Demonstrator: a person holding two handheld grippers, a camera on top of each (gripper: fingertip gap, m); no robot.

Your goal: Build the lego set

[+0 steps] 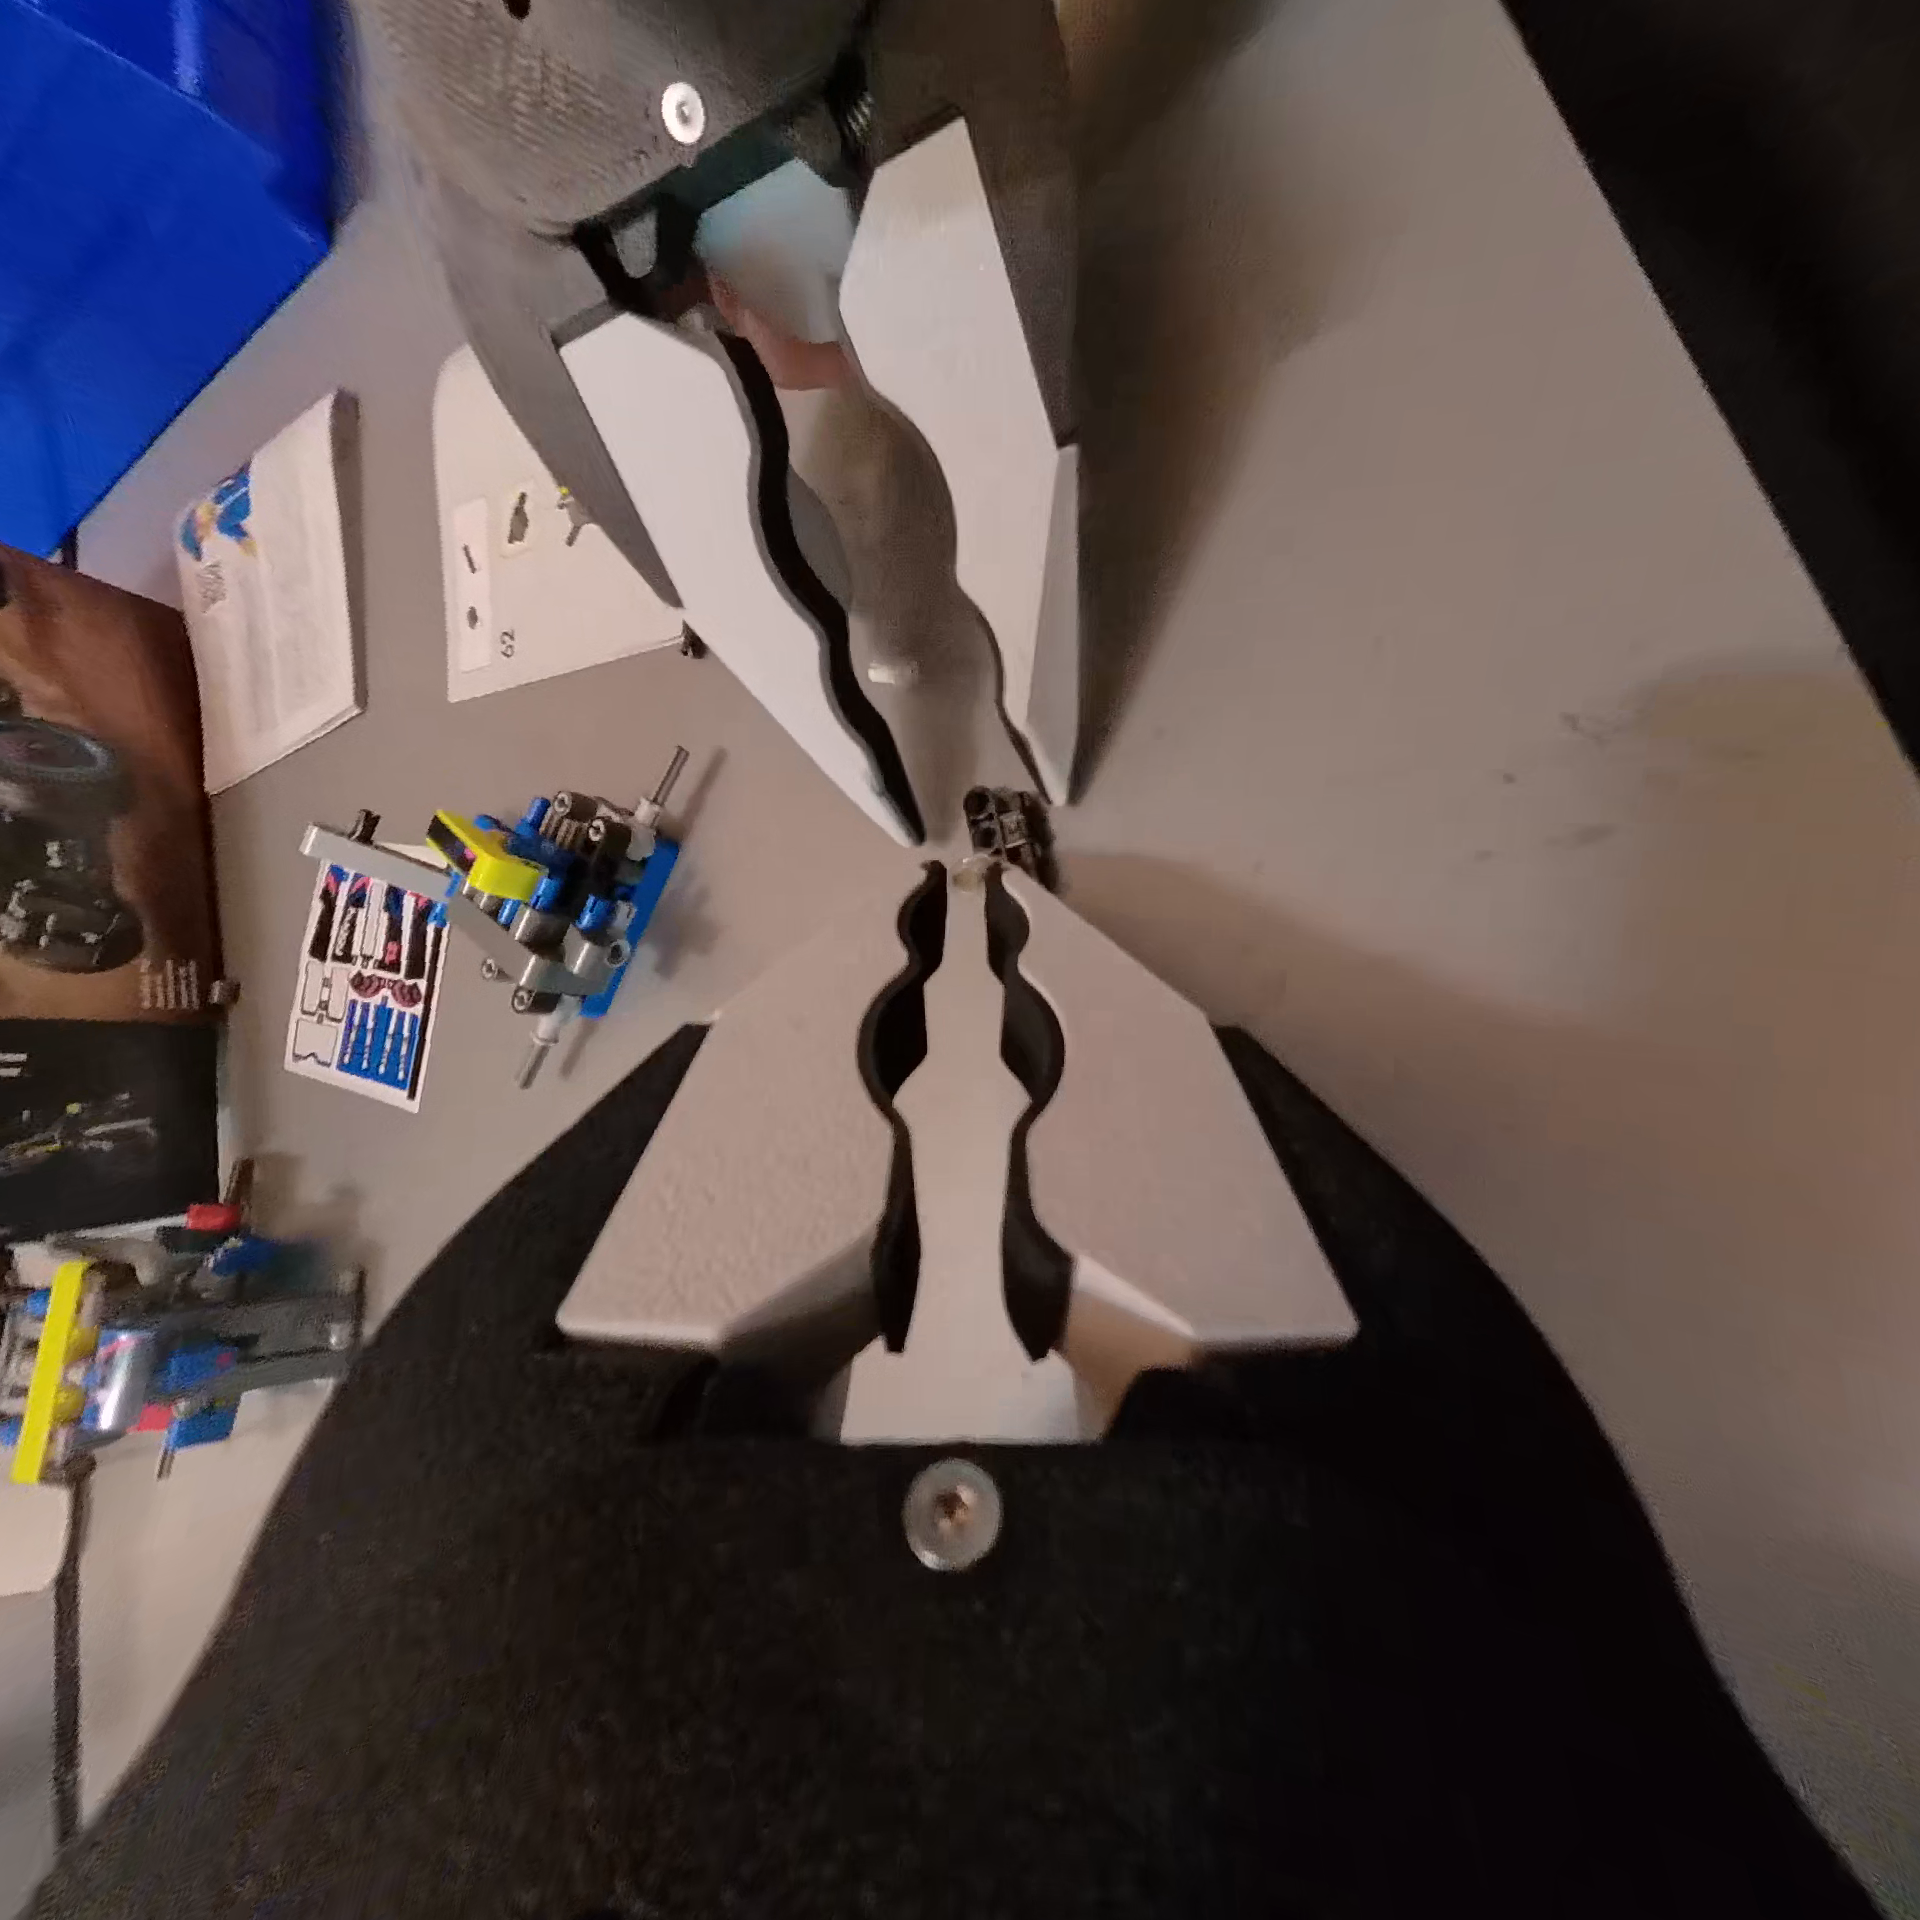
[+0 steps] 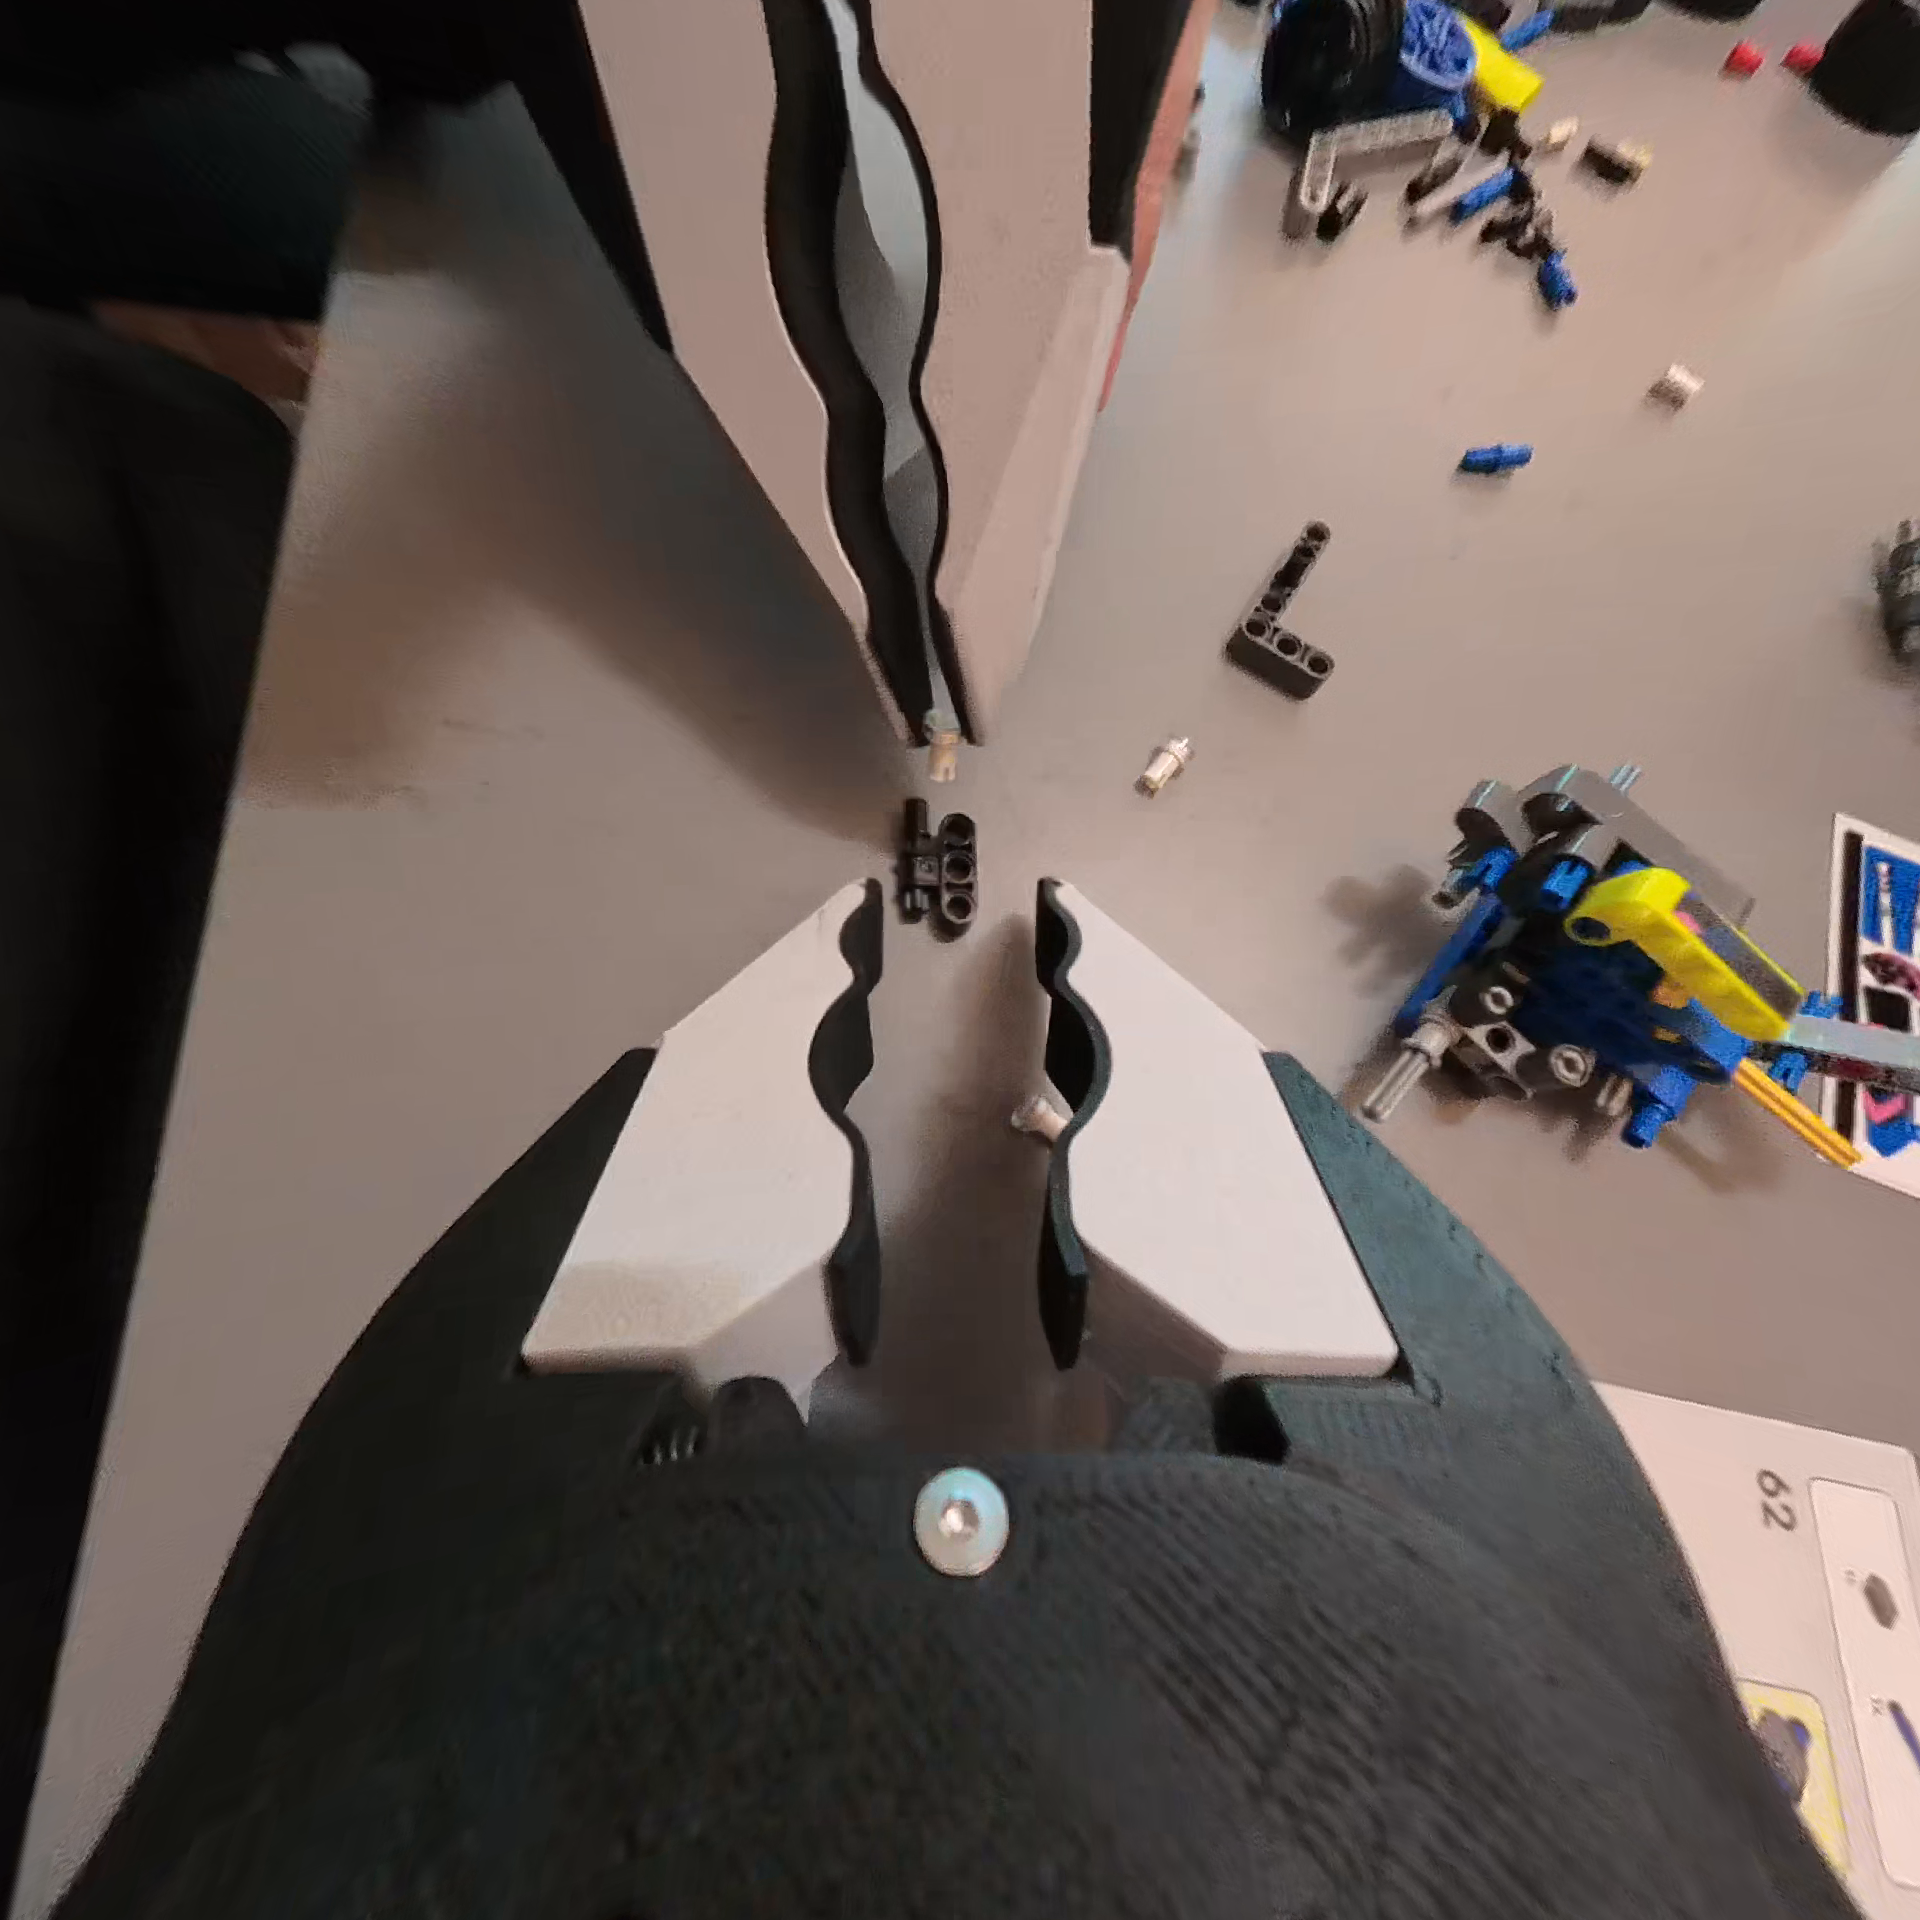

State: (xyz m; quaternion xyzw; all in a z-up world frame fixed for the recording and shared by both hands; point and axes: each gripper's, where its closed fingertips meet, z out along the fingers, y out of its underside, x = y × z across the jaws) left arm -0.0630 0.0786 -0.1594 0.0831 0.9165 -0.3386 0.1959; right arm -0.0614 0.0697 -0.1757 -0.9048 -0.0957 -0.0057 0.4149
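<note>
A small black connector lies on the grey table between the open tips of my right gripper, which do not touch it. My left gripper is shut on a small tan pin that sticks out of its tips. It comes in from the top of the right wrist view, with the pin just short of the connector. In the left wrist view the right gripper reaches in from above, with the connector at its tips.
A blue, yellow and grey partial build sits to the right beside a sticker sheet. A black L-beam, loose tan pins and a parts pile lie beyond. An instruction booklet, a blue bin and the set's box sit at the left. Left and right tips are no more than a few centimetres apart.
</note>
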